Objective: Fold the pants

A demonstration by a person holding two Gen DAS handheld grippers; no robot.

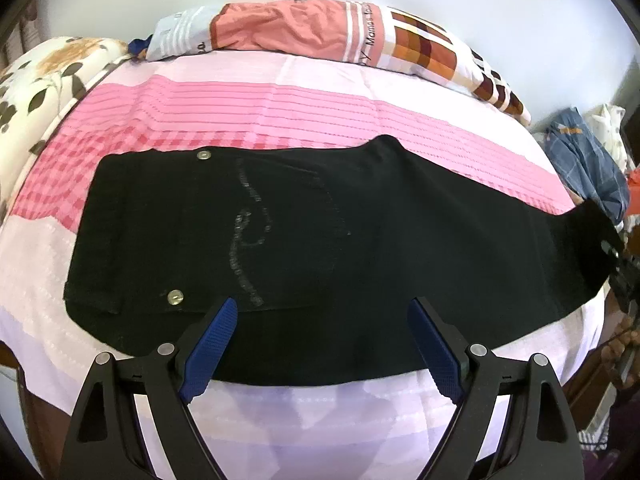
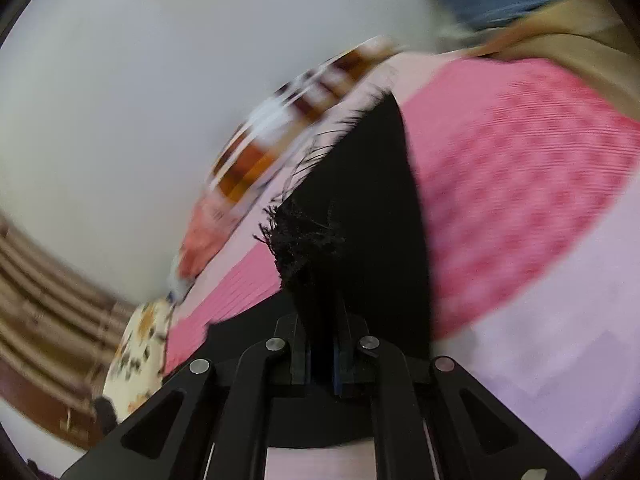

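Note:
Black pants [image 1: 320, 240] lie flat across the pink bed, folded lengthwise, waist with two silver buttons at the left and legs running right. My left gripper [image 1: 322, 308] is open, its blue pads [image 1: 212, 344] hovering over the near edge of the pants. In the right wrist view my right gripper [image 2: 322, 304] is shut on the frayed hem end of the pants [image 2: 360, 208], lifted off the bed. The right gripper also shows at the far right of the left wrist view [image 1: 618, 256], at the leg end.
The pink and lilac checked bedsheet [image 1: 280, 112] covers the bed. A patterned pillow [image 1: 320, 36] lies at the far edge and a floral pillow [image 1: 44, 76] at the left. Blue clothing [image 1: 588, 160] is piled at the right. A wooden bed frame [image 2: 48, 280] shows.

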